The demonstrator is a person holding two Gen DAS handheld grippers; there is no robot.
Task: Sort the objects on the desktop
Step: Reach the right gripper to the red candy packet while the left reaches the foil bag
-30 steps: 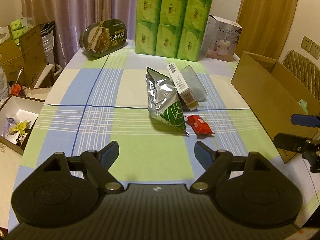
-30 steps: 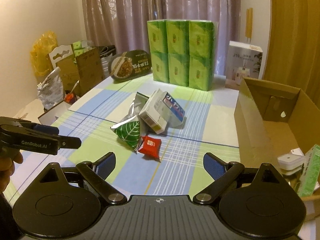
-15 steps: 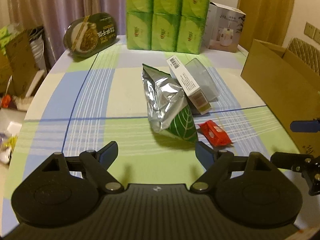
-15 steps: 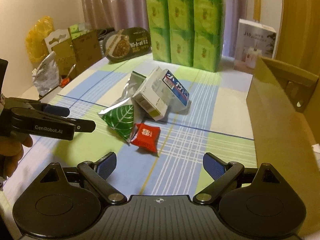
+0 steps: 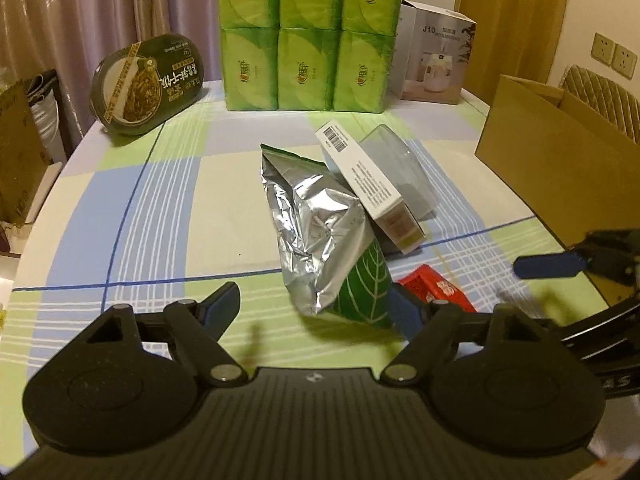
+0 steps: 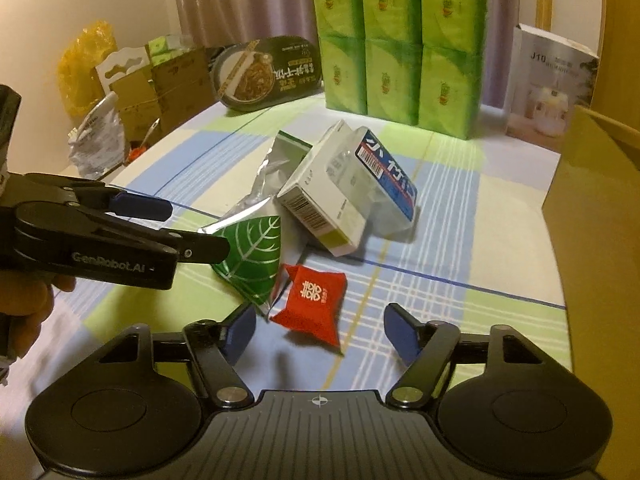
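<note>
A silver foil bag with a green leaf print (image 5: 324,236) lies in the middle of the checked tablecloth; it also shows in the right wrist view (image 6: 250,248). A white box (image 5: 370,184) leans on it, beside a blue-labelled box (image 6: 386,178). A small red packet (image 6: 314,304) lies just in front of the bag. My left gripper (image 5: 316,304) is open, its jaws either side of the bag's near end. My right gripper (image 6: 320,330) is open, its jaws either side of the red packet, not touching it.
An open cardboard box (image 5: 560,152) stands at the right edge of the table. Green tissue packs (image 5: 310,36), a dark oval food tub (image 5: 148,82) and a white appliance box (image 5: 434,60) stand at the back. Cardboard boxes (image 6: 160,88) sit off the table's left side.
Both grippers have moved forward and down toward the pile. The left now brackets the foil bag's near end, the right brackets the red packet. Both stay open.
</note>
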